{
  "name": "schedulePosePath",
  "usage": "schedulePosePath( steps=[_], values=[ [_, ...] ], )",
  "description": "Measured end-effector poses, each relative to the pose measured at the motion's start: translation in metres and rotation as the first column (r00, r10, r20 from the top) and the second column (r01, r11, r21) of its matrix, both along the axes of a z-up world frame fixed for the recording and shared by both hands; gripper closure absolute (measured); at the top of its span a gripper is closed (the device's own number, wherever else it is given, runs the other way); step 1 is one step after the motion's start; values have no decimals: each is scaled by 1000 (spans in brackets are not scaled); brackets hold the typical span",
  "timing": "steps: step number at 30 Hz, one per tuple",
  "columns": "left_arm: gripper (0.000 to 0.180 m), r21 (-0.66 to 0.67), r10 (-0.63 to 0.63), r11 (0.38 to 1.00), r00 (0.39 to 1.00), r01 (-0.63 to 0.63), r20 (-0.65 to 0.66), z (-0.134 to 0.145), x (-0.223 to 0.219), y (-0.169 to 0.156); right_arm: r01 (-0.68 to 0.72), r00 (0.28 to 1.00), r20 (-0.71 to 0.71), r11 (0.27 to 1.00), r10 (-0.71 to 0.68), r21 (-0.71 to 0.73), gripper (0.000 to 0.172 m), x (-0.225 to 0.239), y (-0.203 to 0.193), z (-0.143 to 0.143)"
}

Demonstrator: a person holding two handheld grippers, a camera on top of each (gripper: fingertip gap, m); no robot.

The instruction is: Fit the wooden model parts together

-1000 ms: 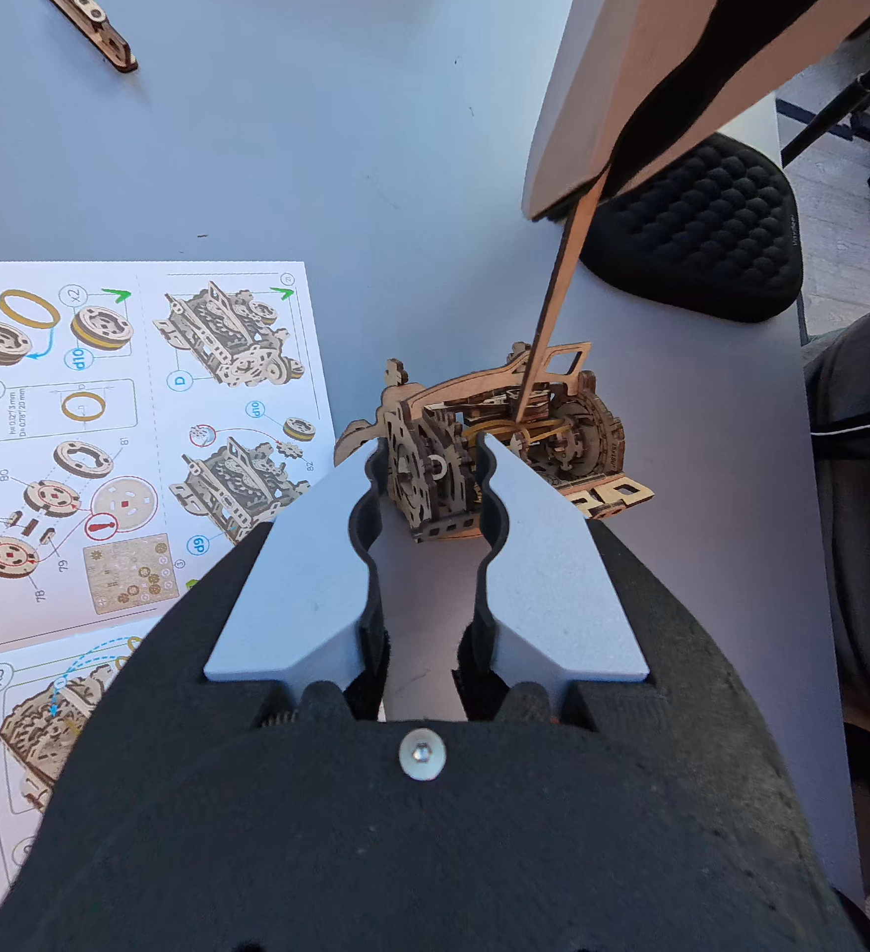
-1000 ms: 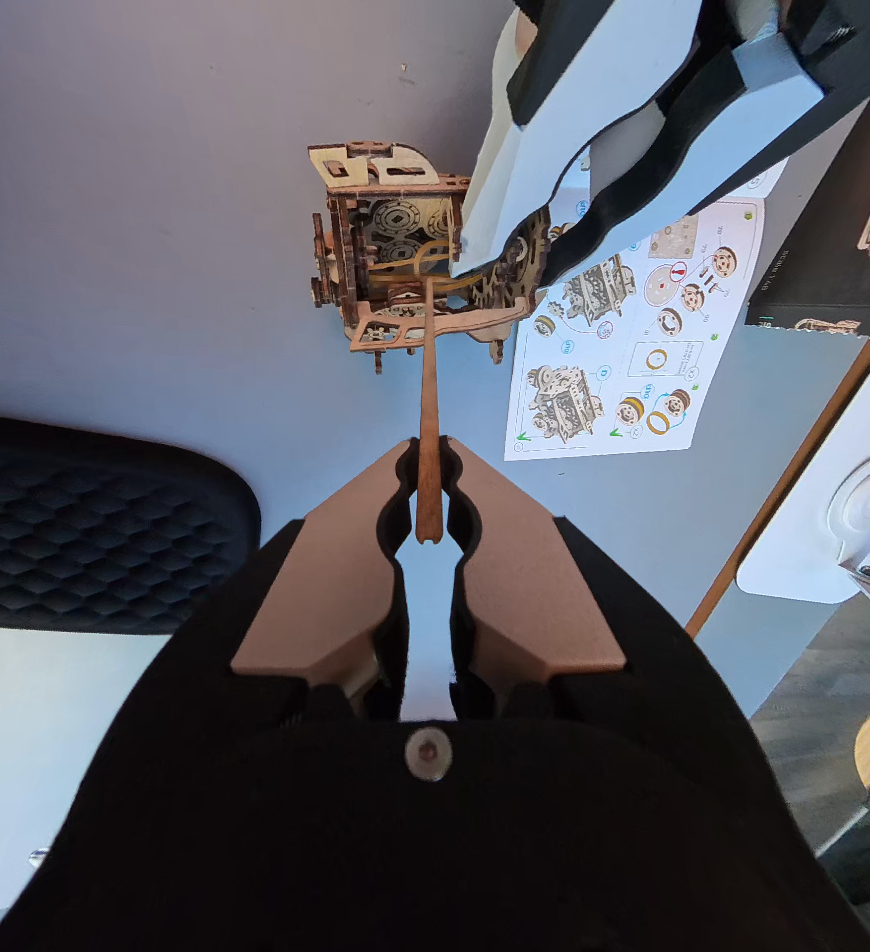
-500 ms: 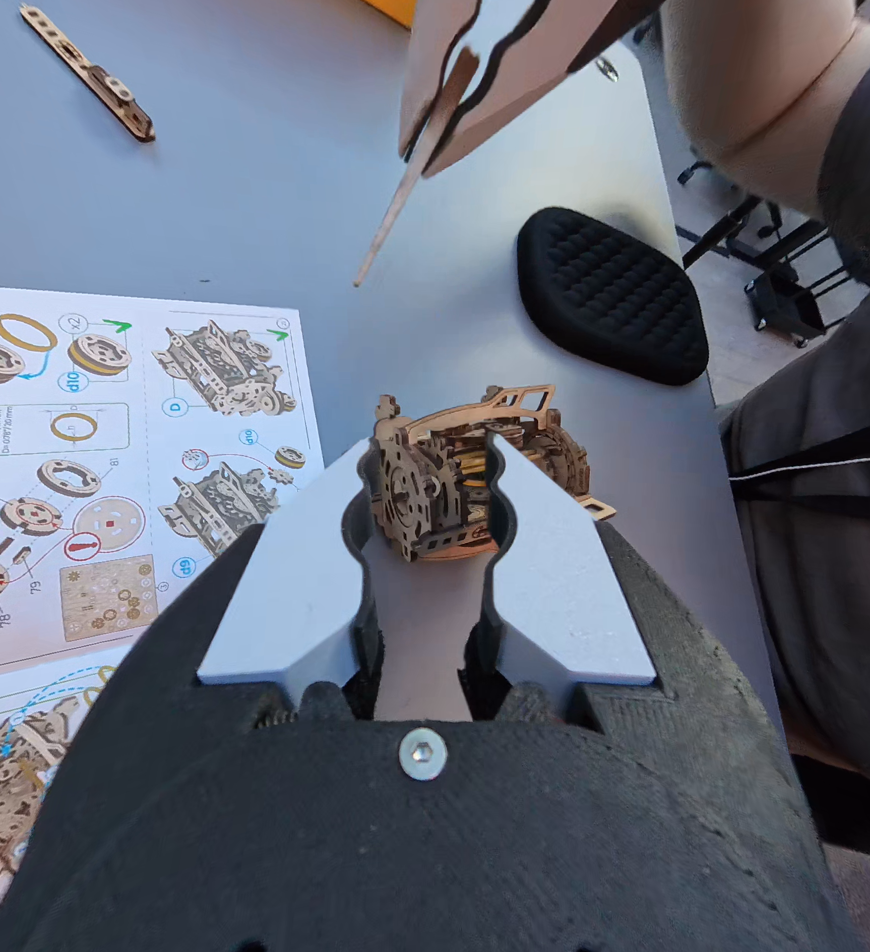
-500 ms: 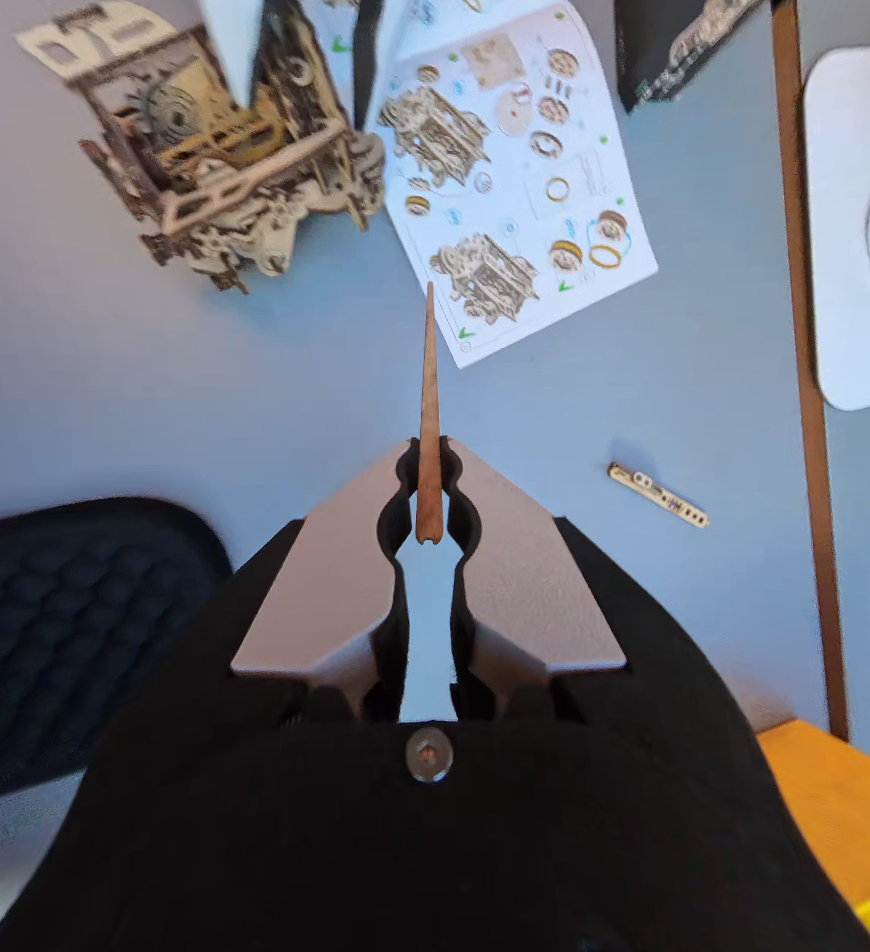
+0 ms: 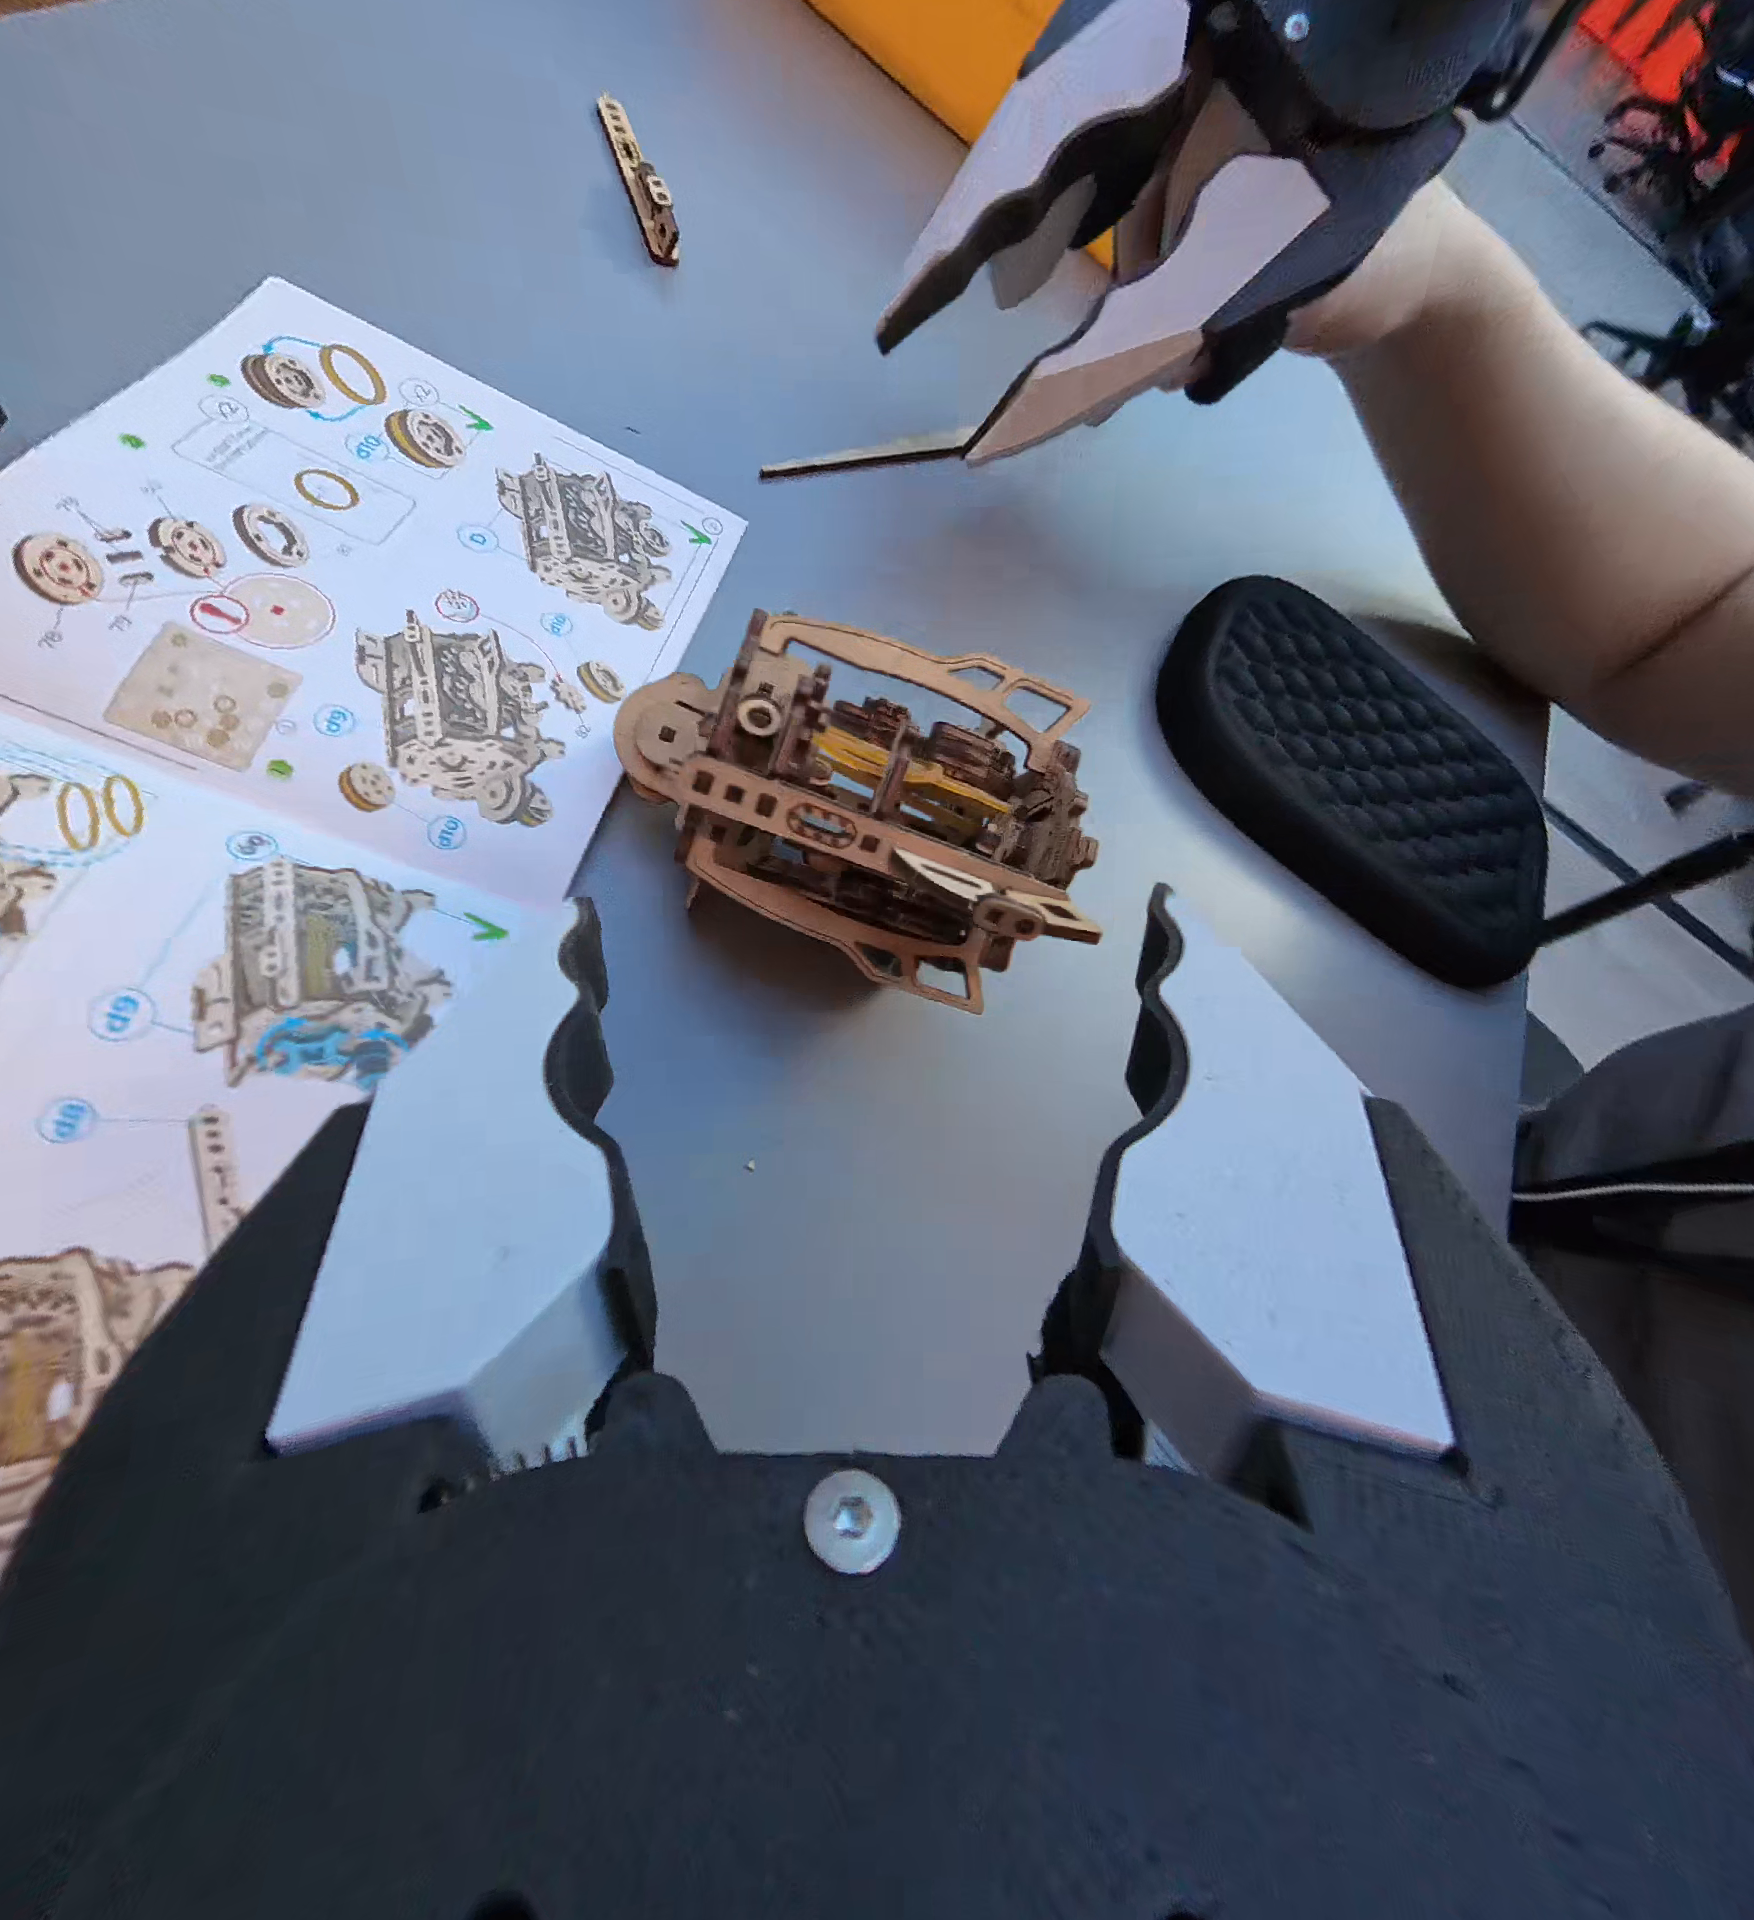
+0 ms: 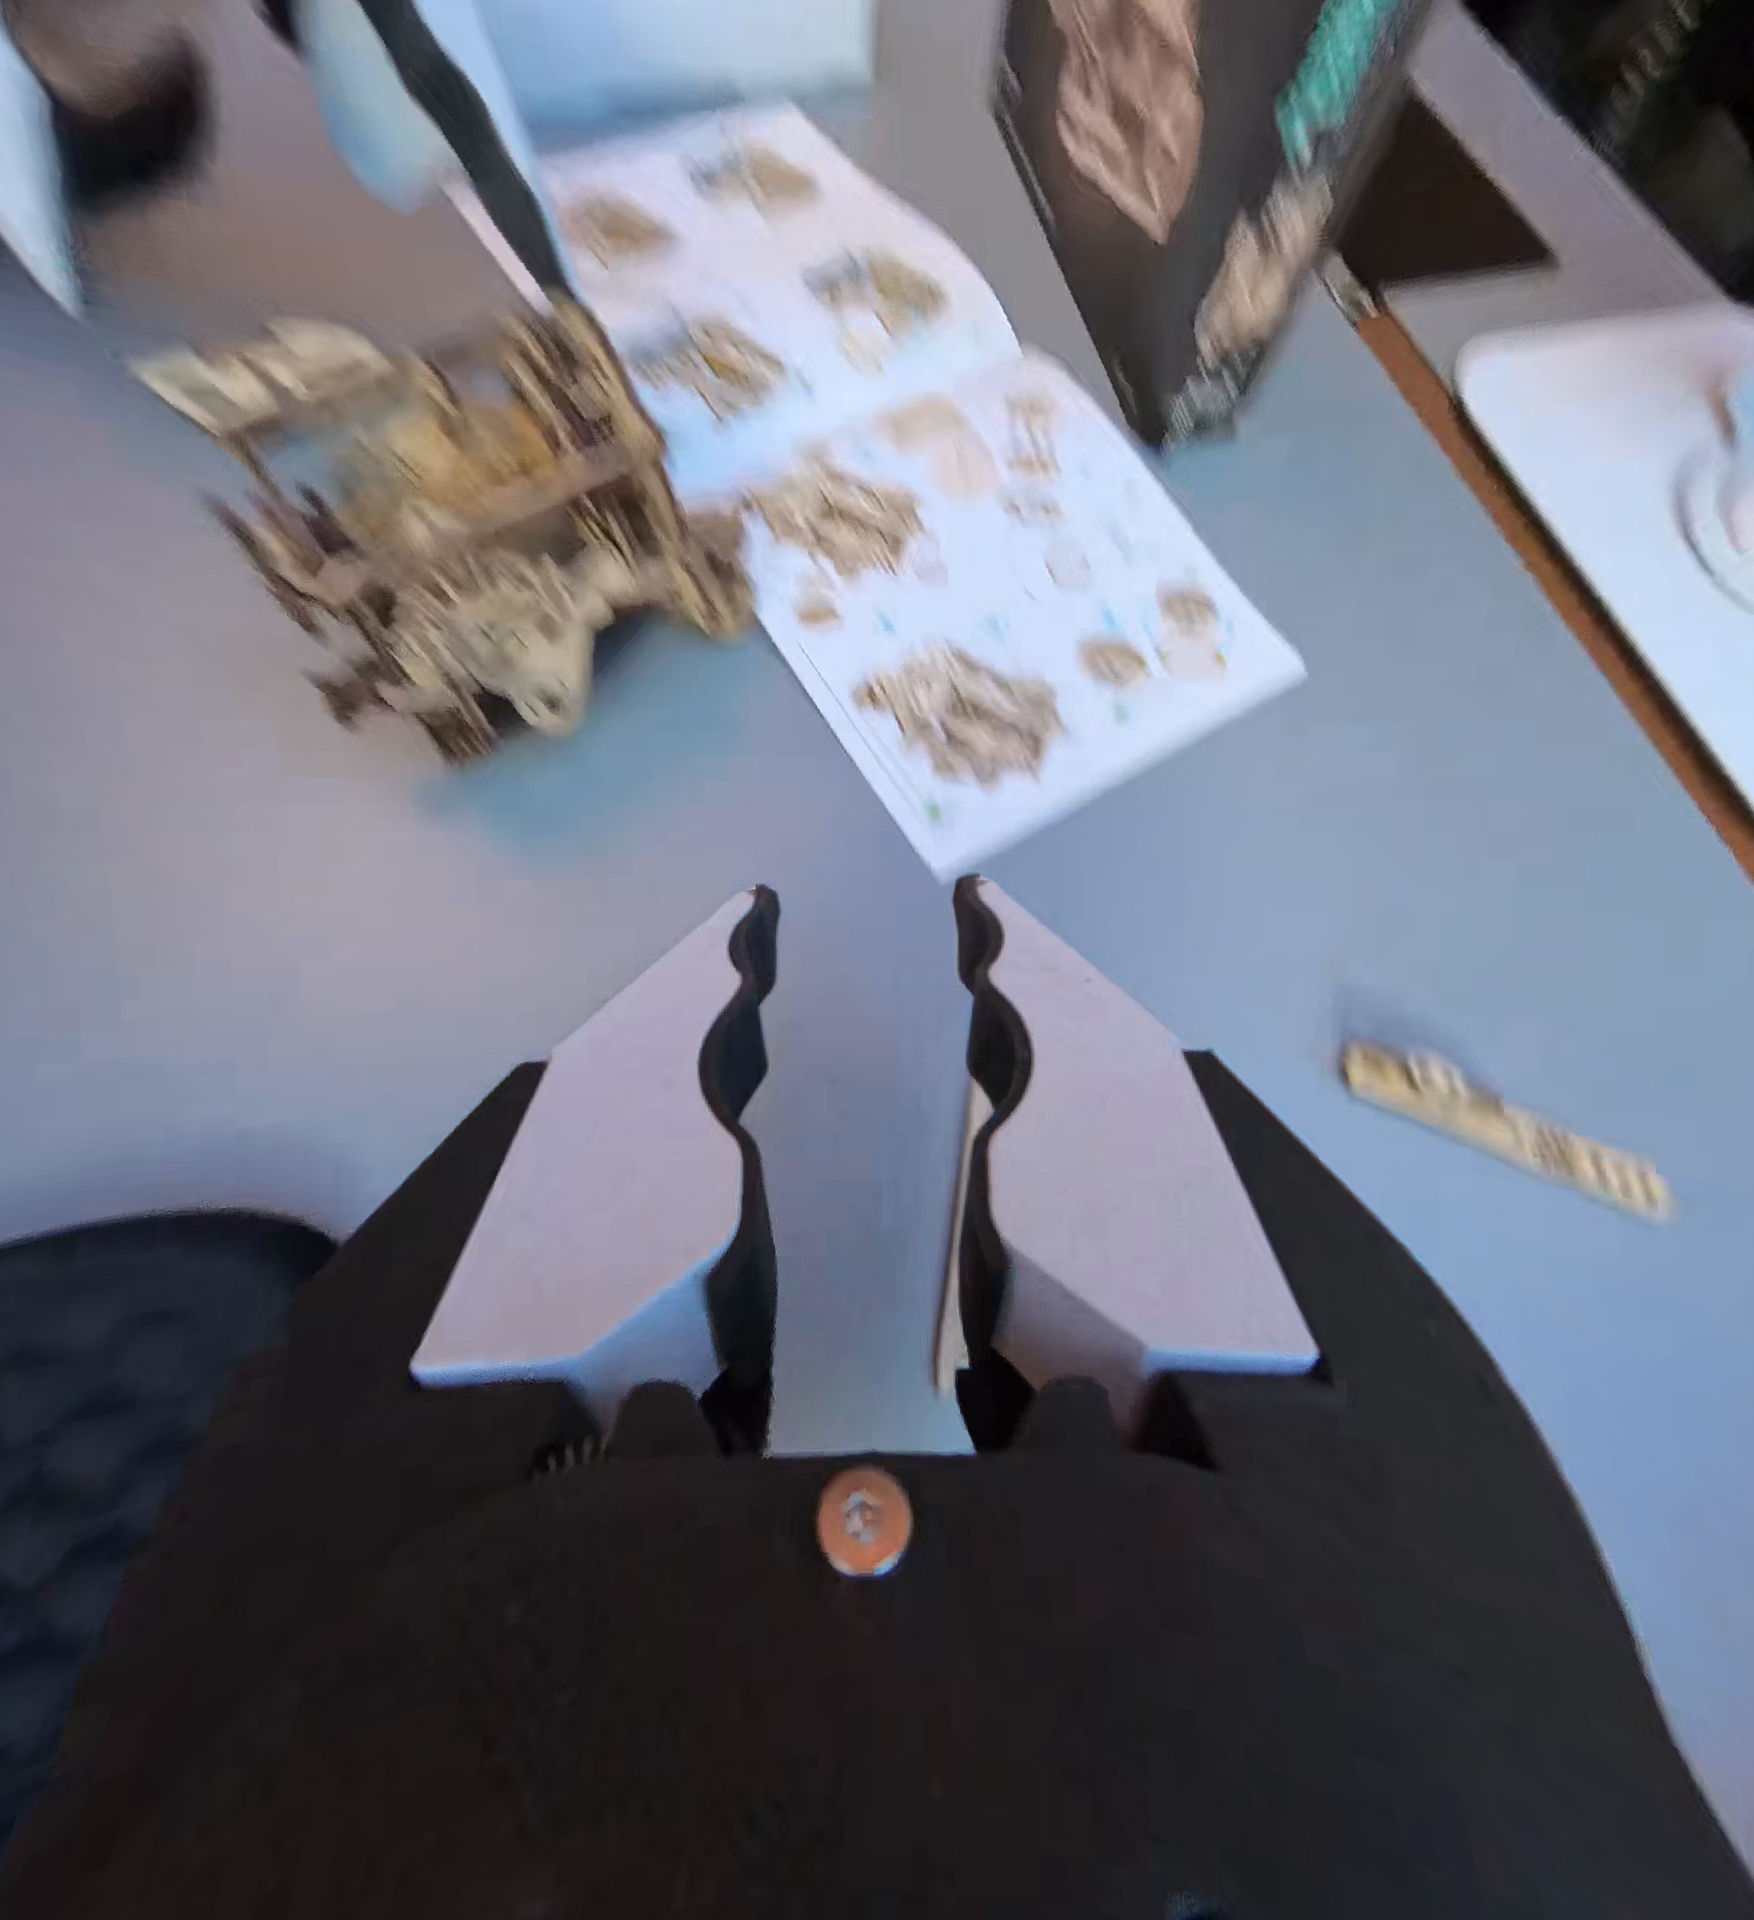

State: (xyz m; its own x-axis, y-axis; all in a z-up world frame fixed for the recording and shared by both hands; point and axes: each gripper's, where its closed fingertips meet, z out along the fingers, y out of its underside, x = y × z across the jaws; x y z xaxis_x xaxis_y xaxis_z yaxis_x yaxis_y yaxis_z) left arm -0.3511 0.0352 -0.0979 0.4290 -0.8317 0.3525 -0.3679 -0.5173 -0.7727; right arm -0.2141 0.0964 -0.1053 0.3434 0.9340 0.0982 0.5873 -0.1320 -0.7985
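Observation:
The partly built wooden model (image 5: 862, 800) stands on the grey table (image 5: 852, 1195), just ahead of my left gripper (image 5: 871, 906). The left gripper is wide open and its pads do not touch the model. My right gripper (image 6: 865, 888) is open with nothing between its pads. In the left wrist view it (image 5: 930, 400) hovers at the far right, and a thin wooden stick (image 5: 873, 454) lies on the table at its lower fingertip. The model (image 6: 457, 520) is blurred in the right wrist view.
An open instruction booklet (image 5: 281, 675) lies left of the model. A small wooden strip (image 5: 644, 177) lies far back on the table. A black padded rest (image 5: 1351, 779) sits at the table's right edge. A dark box (image 6: 1195, 208) and a white stand base (image 6: 1631, 499) are beyond the booklet. A person's arm (image 5: 1527, 468) is at the right. My hands' fingertips stand some 15 cm from each other.
My left gripper opened wide and let go of the model, which now sits on the table. My right gripper pulled the stick out of the model, moved away and opened; the stick left its grasp.

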Motion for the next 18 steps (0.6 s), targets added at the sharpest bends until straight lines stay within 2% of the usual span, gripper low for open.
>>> schedulePosePath(
  steps=[2, 4, 7, 9, 11, 14, 18],
  values=[
    [75, 53, 64, 997, 998, -63, -14, -4, 8, 0, -172, 974, -154, 985, 168, -11, 138, -42, -4, 29],
    [75, 120, 126, 985, 992, -121, -31, -6, 14, 5, -266, 933, -262, 963, 245, -44, 138, -79, 5, 47],
    [77, 141, 154, 979, 987, -145, -53, -13, 19, 7, -421, 877, -350, 876, 328, -234, 140, -125, 7, 43],
    [77, 134, 150, 981, 986, -140, -71, -17, 18, 6, -439, 885, -331, 823, 328, -361, 145, -142, 9, 23],
    [77, 144, 144, 981, 985, -129, -99, -20, 13, 6, -453, 887, -297, 793, 354, -408, 151, -147, 3, 7],
    [76, 140, 133, 983, 984, -116, -117, -20, 4, 7, -438, 891, -293, 827, 347, -352, 160, -142, 2, 5],
    [76, 163, 135, 980, 978, -109, -158, -18, -15, 16, -399, 909, -279, 841, 310, -366, 169, -124, 0, 5]
  ],
)
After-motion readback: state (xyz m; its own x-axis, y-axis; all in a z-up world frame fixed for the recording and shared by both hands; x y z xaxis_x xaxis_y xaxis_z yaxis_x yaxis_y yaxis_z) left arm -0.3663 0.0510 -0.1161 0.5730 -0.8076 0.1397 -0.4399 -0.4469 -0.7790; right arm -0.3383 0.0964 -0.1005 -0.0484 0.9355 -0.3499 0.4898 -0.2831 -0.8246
